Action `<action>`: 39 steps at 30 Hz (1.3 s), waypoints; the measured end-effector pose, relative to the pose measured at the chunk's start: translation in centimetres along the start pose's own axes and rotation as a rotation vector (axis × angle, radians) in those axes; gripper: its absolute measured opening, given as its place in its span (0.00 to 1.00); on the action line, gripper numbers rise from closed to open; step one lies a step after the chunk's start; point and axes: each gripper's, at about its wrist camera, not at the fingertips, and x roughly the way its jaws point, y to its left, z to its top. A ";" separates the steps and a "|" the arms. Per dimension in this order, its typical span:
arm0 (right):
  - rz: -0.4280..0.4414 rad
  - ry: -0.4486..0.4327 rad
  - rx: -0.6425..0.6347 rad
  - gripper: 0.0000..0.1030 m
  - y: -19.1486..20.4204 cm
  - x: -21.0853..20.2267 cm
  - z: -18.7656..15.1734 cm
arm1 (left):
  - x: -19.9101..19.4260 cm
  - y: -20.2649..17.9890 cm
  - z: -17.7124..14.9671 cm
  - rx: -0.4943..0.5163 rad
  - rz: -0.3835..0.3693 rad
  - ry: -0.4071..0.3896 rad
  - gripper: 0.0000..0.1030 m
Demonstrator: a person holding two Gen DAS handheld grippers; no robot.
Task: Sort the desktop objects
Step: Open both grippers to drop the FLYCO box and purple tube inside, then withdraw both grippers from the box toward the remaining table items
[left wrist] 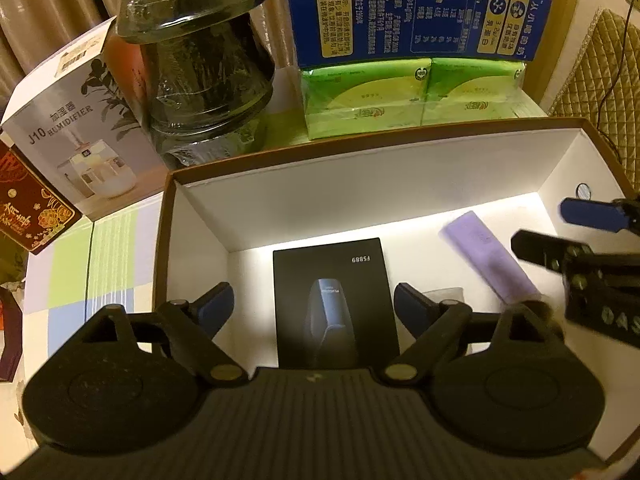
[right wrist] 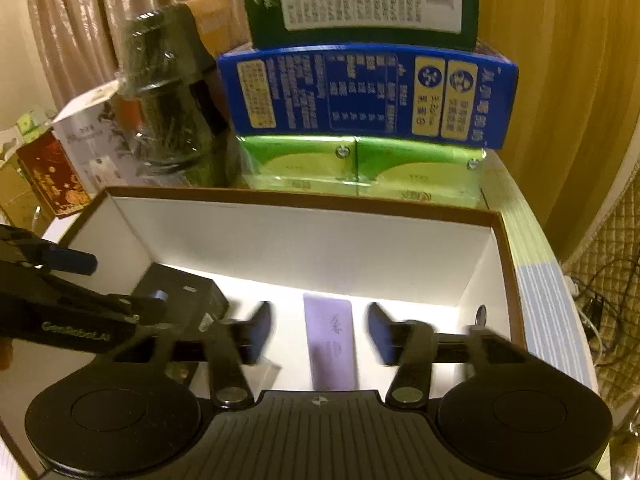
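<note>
A brown box with white inside walls (left wrist: 360,184) (right wrist: 304,248) sits on the table. A black shaver box (left wrist: 334,300) (right wrist: 180,300) lies flat on its floor. A flat purple pack (left wrist: 486,254) (right wrist: 330,344) lies to its right. My left gripper (left wrist: 312,308) is open above the black box, fingers either side of it and apart from it. My right gripper (right wrist: 320,334) is open, its fingers either side of the purple pack and apart from it. The right gripper also shows in the left wrist view (left wrist: 560,228).
Behind the box stand a dark glass jar (left wrist: 200,60), a white humidifier box (left wrist: 76,136), a blue carton (left wrist: 412,12) on green tissue packs (left wrist: 412,96), and a red box (left wrist: 28,208). A small clear item (right wrist: 264,372) lies on the box floor.
</note>
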 end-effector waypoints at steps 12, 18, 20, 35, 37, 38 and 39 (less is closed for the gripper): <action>0.054 -0.011 -0.016 0.91 1.1 -6.3 -2.3 | -4.5 -0.1 -1.9 -0.003 -0.001 -0.070 0.90; 0.042 -0.017 0.005 0.96 1.0 -9.2 -3.7 | -7.6 -0.2 -3.3 -0.016 -0.013 -0.113 0.94; 0.040 -0.025 0.021 0.98 0.9 -10.1 -4.2 | -8.7 -0.1 -3.8 -0.030 -0.001 -0.128 0.96; 0.022 -0.058 0.029 0.98 1.8 -16.3 -7.0 | -15.5 -0.7 -9.0 -0.037 0.037 -0.195 0.99; 0.021 -0.065 0.023 0.98 2.1 -17.1 -7.4 | -16.4 -1.2 -9.8 -0.020 0.050 -0.212 0.99; 0.020 -0.066 0.020 0.98 2.2 -17.4 -7.6 | -16.8 -1.2 -10.2 -0.023 0.043 -0.214 0.99; 0.017 -0.068 0.019 0.98 2.3 -17.8 -7.8 | -17.1 -1.2 -10.5 -0.030 0.033 -0.214 0.99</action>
